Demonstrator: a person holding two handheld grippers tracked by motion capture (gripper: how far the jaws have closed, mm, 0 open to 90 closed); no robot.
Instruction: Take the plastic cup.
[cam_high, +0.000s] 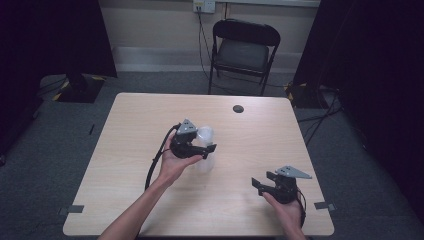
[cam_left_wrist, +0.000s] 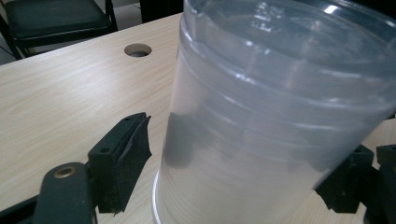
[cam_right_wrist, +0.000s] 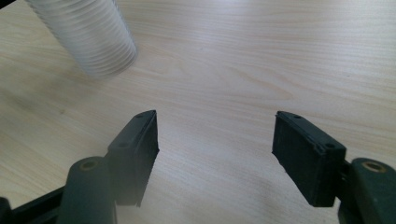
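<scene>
Left fingers: set wide on either side of a clear plastic container; a gap is seen between the left-hand pad and the wall, so no pressing grip is judged; the far pad is half hidden behind the plastic.
Right fingers: spread wide over bare wood, with nothing between them.
Container, place: seen at the centre of the high view, standing on the table just beside the left gripper; its ribbed wall is seen at the upper left of the right gripper view.
Left gripper, why so held: brought level with the container's side, probably so that the wall can be clasped from both sides.
Right gripper, why so held: kept low at the lower right of the high view, well apart from the container, probably in waiting.
Table hole: a round opening in the top, at the upper left of the left gripper view.
Writing: none is made out on the container or the grippers.
</scene>
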